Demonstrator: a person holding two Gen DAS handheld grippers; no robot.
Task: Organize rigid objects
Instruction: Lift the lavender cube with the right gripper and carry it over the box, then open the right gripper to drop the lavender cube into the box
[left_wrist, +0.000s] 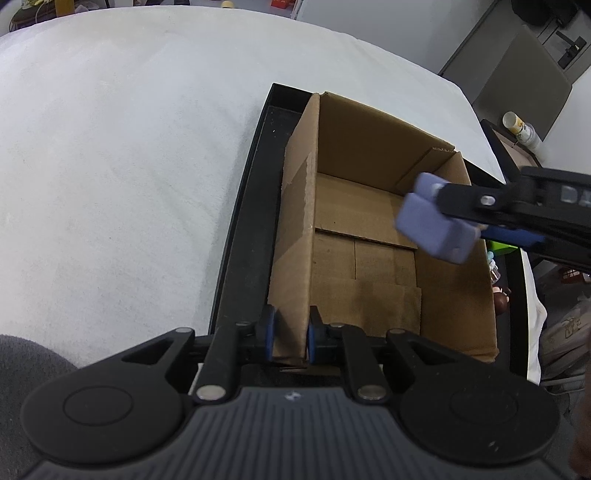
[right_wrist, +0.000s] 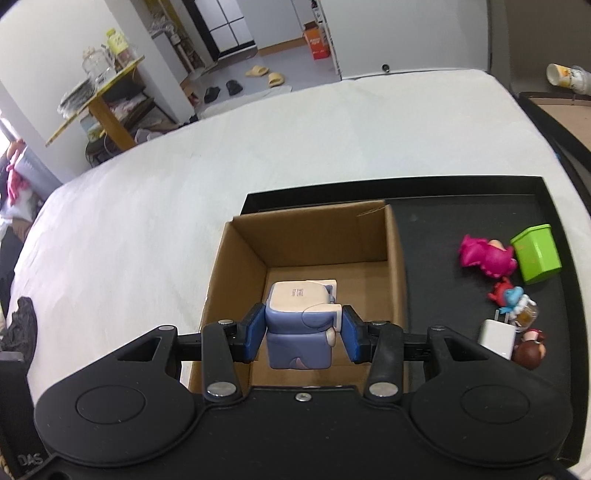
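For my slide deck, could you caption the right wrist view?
Right gripper holds a blue toy over the open cardboard box on a black tray.

The cardboard box (right_wrist: 314, 236) stands in the tray (right_wrist: 461, 206) on the worktop (right_wrist: 184, 184). Right of the box, small figures (right_wrist: 487, 254) and a cup (right_wrist: 537, 253) lie in the tray
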